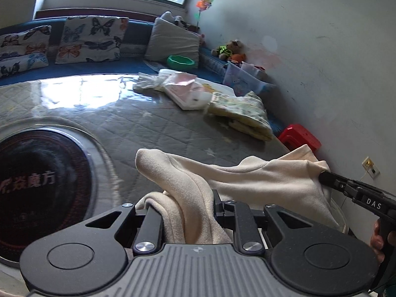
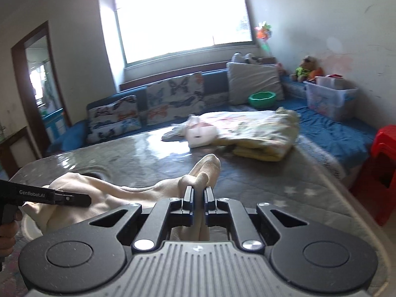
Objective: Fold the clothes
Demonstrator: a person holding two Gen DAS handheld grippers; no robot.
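Observation:
A cream fleece garment [image 1: 247, 175] hangs stretched between my two grippers above the near edge of a grey quilted table [image 1: 148, 128]. My left gripper [image 1: 188, 208] is shut on one bunched end of it. My right gripper [image 2: 198, 195] is shut on the other end, with a cream fold [image 2: 208, 168] sticking up past the fingers. The right gripper also shows in the left wrist view [image 1: 329, 177], and the left gripper shows in the right wrist view [image 2: 84, 200], both biting the cloth.
Folded yellow patterned cloth [image 1: 245, 113] and pink-white items [image 1: 190, 94] lie at the table's far right. A round black heater plate [image 1: 37, 180] sits in the table at the left. A red stool [image 1: 299, 138], a blue sofa with butterfly cushions [image 1: 91, 39] and a plastic bin [image 1: 245, 79] stand beyond.

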